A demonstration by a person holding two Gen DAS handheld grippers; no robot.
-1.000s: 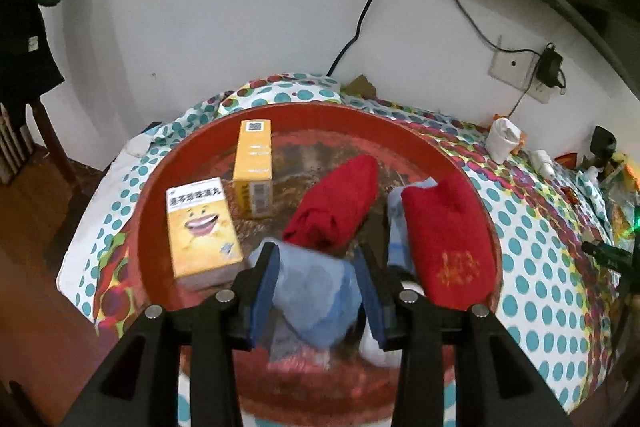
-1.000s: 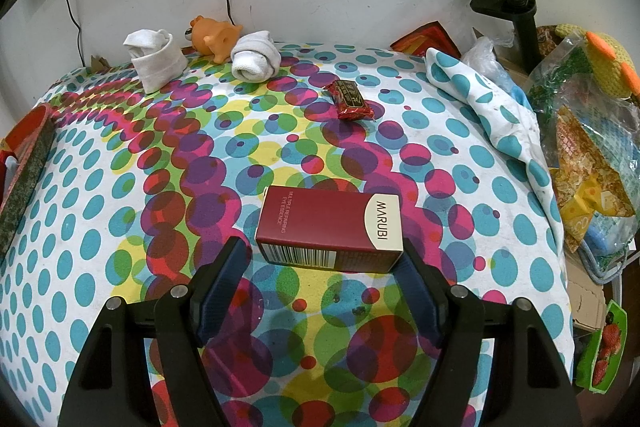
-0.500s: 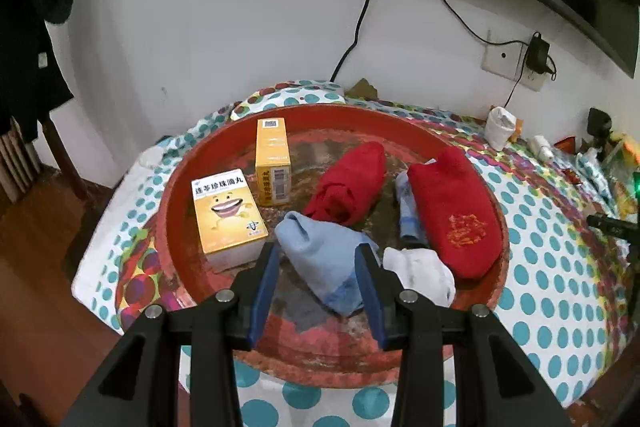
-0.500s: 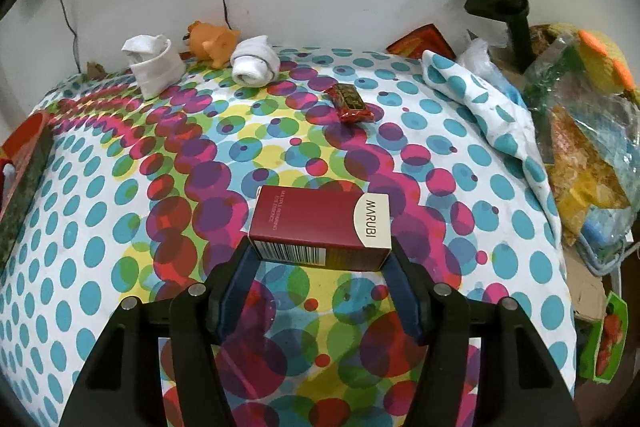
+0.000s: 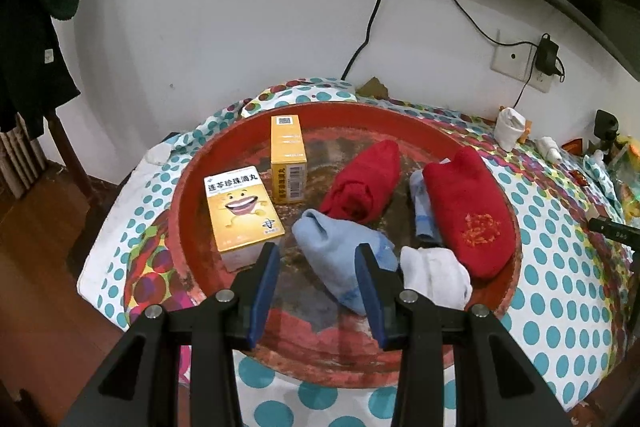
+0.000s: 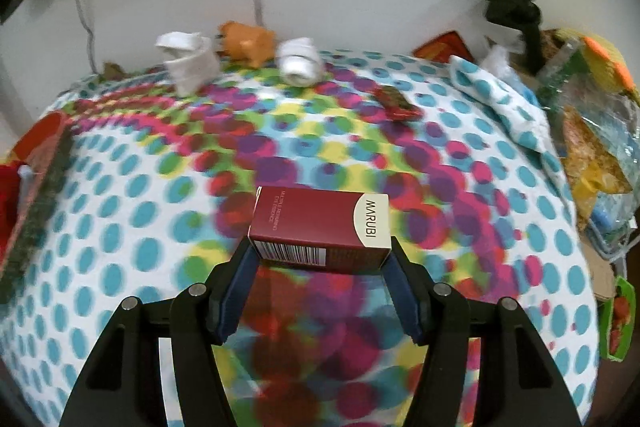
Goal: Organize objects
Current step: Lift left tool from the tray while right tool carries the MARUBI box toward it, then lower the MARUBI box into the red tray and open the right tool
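With my right gripper (image 6: 320, 259) clamped on the maroon box (image 6: 320, 223) beside the red tray (image 5: 192, 195), which already holds boxes and socks (two rolled socks remain outside), my left gripper (image 5: 316, 259) hovers over it, half-open and empty.

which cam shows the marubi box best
The right wrist view: the dark red MARUBI box sits centred and close, label readable, its ends gripped between the right claw pads. The left wrist view does not show it, only the red tray.
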